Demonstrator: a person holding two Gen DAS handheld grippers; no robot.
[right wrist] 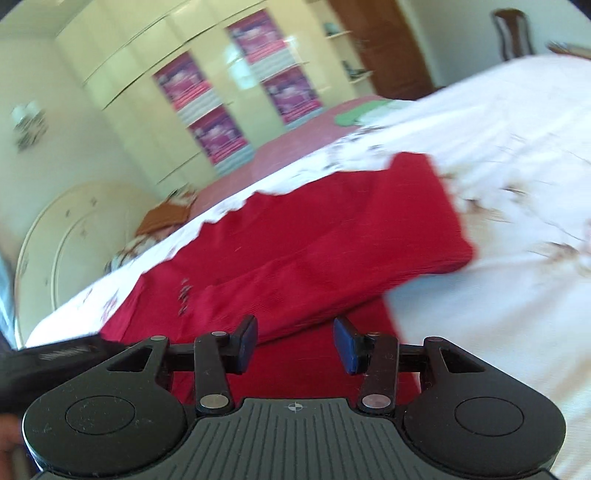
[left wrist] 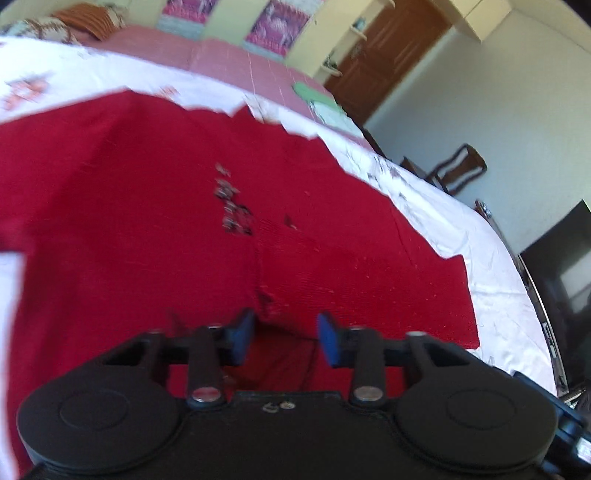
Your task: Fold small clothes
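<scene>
A red knitted garment [left wrist: 147, 206] with a small dark print [left wrist: 232, 206] lies spread on a white patterned bedsheet [left wrist: 461, 236]. My left gripper [left wrist: 286, 338] is open, its blue pads [left wrist: 332, 343] just above the garment's near edge, holding nothing. In the right wrist view the same garment [right wrist: 314, 240] has one sleeve or side folded over toward the right. My right gripper [right wrist: 295, 345] is open above the near red fabric, empty. The black body of the left gripper [right wrist: 48, 354] shows at its left.
The bed carries a pink cover [left wrist: 236, 62] and pillows [left wrist: 85, 18] at the far side, and a green cloth [right wrist: 351, 114]. A cream wardrobe [right wrist: 207, 85], a wooden door [left wrist: 388, 55], a chair [left wrist: 458, 170] and a dark screen [left wrist: 561, 266] stand around.
</scene>
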